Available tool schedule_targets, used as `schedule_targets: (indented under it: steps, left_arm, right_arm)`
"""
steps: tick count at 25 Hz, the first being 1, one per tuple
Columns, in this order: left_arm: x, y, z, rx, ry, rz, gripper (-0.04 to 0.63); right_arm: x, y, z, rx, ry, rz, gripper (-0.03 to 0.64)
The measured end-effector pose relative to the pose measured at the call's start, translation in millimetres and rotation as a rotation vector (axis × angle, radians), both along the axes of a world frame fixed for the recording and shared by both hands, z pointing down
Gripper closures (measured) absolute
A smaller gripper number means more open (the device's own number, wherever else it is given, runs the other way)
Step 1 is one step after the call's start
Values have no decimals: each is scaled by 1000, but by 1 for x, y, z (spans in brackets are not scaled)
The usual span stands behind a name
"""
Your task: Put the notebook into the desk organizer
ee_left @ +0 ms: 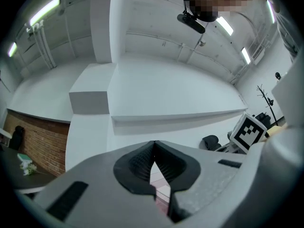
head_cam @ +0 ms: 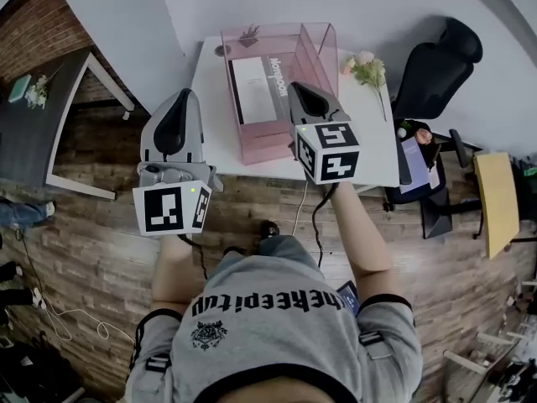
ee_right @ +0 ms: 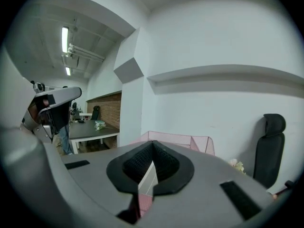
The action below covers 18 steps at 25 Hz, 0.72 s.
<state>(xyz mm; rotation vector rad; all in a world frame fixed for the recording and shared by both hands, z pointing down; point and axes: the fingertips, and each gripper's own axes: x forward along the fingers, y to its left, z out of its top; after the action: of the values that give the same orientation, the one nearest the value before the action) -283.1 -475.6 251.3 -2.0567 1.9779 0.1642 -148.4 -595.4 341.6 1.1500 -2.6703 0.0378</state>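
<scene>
We see the organizer standing on the middle of the table, which backs against the wall. The notebook lies inside it, in its left part. Flowers lie on the table to the organizer's right, near the back edge. A chair stands right of the table, and a desk stands well apart to its left. Our right gripper hangs over the organizer's near right corner, and our left gripper is beside the table's left edge.
</scene>
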Motion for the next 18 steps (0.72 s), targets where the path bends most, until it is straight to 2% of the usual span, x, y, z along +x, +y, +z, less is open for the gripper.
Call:
schedule_targets:
  steps: [9, 18]
  left_arm:
    - [6, 11, -3, 10, 8, 74, 591]
    - [7, 25, -7, 18, 7, 134, 591]
  right_arm:
    - [17, 36, -23, 116, -32, 92, 615]
    - [35, 73, -41, 165, -70, 172, 615]
